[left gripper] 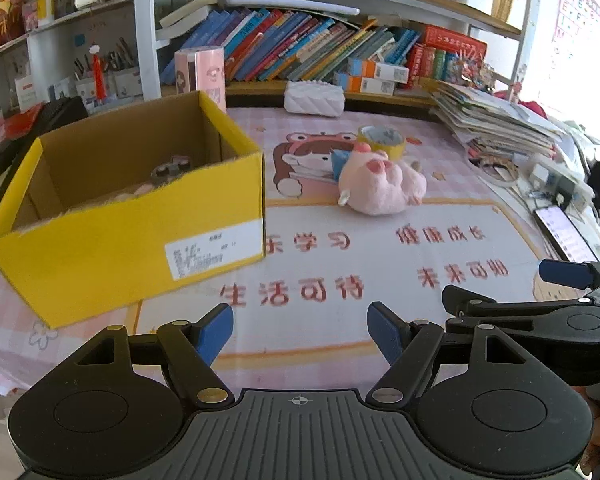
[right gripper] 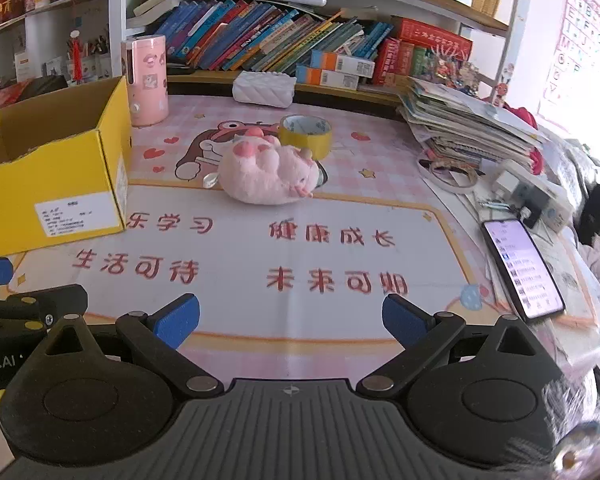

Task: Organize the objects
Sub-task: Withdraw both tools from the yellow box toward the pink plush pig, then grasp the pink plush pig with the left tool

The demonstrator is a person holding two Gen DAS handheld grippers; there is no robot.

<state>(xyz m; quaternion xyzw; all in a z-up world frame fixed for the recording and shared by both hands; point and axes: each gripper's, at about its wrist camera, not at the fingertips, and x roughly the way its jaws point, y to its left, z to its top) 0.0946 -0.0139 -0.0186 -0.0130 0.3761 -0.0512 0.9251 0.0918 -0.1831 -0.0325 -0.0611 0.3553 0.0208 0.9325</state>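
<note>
A yellow cardboard box [left gripper: 132, 236] [right gripper: 56, 176] stands open on the left of the desk mat, with a dark metal item [left gripper: 171, 168] and something pale inside. A pink plush pig [left gripper: 380, 184] [right gripper: 272, 172] lies mid-mat on its back, well beyond both grippers. Behind it sits a roll of yellow tape [left gripper: 383, 141] [right gripper: 306, 134]. My left gripper [left gripper: 300, 336] is open and empty above the mat's near edge. My right gripper [right gripper: 291, 322] is open and empty too, just right of the left one. A blue item [left gripper: 339, 160] peeks from behind the pig.
A pink cylindrical container [right gripper: 146, 80] stands behind the box. A white quilted pouch [right gripper: 264, 88] lies by the bookshelf [right gripper: 284, 44]. A stack of papers [right gripper: 468, 124], a tape ring [right gripper: 448, 174], a charger [right gripper: 528, 192] and a lit phone [right gripper: 520, 268] crowd the right side.
</note>
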